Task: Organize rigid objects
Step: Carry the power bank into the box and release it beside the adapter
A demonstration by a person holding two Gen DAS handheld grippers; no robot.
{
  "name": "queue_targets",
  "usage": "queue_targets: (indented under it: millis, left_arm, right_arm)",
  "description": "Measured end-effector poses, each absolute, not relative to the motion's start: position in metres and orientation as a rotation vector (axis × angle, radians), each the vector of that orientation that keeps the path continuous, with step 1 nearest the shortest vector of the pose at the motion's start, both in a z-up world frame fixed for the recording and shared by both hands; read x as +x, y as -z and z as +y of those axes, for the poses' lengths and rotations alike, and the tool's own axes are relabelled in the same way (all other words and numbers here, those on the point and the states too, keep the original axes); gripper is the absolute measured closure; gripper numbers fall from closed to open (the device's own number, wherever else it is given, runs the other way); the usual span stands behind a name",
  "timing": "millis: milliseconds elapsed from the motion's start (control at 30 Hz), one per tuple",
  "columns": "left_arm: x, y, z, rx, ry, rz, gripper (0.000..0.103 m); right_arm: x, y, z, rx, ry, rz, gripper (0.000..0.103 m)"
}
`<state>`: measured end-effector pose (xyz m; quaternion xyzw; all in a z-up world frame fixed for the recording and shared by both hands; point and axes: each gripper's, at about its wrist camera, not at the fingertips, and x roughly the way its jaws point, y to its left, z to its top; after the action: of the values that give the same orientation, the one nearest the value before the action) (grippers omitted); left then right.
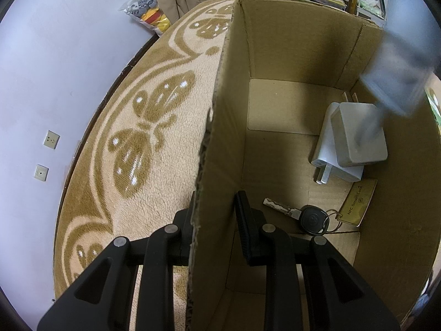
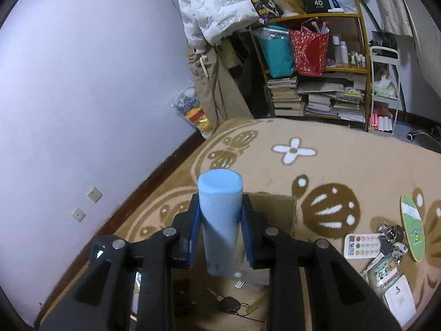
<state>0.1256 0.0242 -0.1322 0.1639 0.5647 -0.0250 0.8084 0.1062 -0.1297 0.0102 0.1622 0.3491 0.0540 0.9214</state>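
The left tool (image 1: 213, 215) straddles the cardboard box (image 1: 217, 138) wall, pinching it. The right tool (image 2: 220, 220) clamps a blue cylinder (image 2: 220, 215) above the box, where chargers (image 1: 350, 143) lie at three o'clock beside a key (image 1: 300, 215).

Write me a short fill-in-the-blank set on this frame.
1. The left tool grips the wall of the ____ box.
2. The right tool holds a light ____ cylinder.
3. Inside the box, a car key is tied to a gold NFC ____.

Missing: cardboard; blue; card
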Motion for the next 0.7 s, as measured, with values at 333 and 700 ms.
queue_targets:
  millis: [333,700]
  left_arm:
    - [0.125,0.134,0.024,0.349,0.052,1.213,0.079]
    - [0.124,0.132,0.025,0.347,0.053,1.213,0.079]
  right_arm:
    - [0.122,0.024,-0.126,0.413,-0.145,0.799,0.074]
    - [0.126,0.054,-0.143,0.499,-0.102,0.876,0.073]
